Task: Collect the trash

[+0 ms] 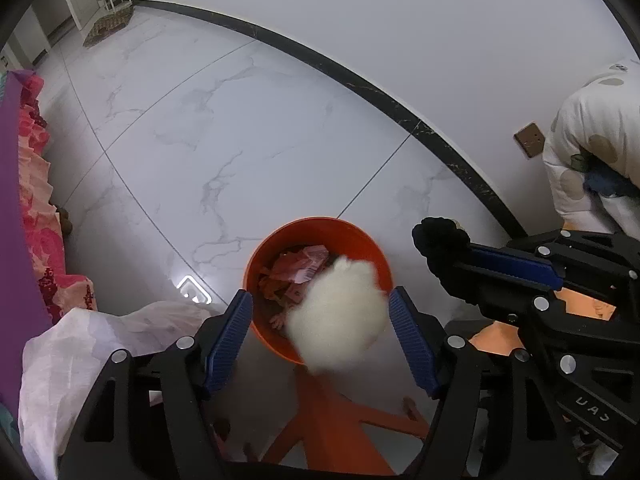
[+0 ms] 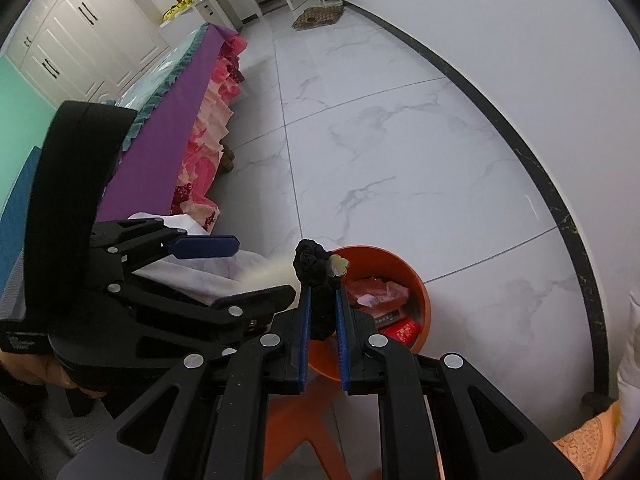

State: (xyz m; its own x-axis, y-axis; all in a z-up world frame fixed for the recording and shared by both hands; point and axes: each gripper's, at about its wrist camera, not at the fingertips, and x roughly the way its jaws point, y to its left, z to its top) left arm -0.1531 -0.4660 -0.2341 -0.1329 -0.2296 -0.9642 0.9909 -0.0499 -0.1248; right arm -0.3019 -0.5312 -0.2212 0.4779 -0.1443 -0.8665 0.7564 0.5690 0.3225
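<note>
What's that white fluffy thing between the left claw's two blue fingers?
A blurred white fluffy wad sits loose between the open left gripper pads, over the orange bin, seen in the left wrist view.

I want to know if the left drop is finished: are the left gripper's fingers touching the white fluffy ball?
Apart. In the left wrist view the white fluffy ball sits blurred between the spread fingers, with a sliver of orange bin showing on each side.

Both wrist cameras: steeply downward, close above the orange bin (image 1: 256,268) (image 2: 420,284), floor toward twelve o'clock; shared: bin, bed (image 1: 16,208) (image 2: 168,152) at nine.
</note>
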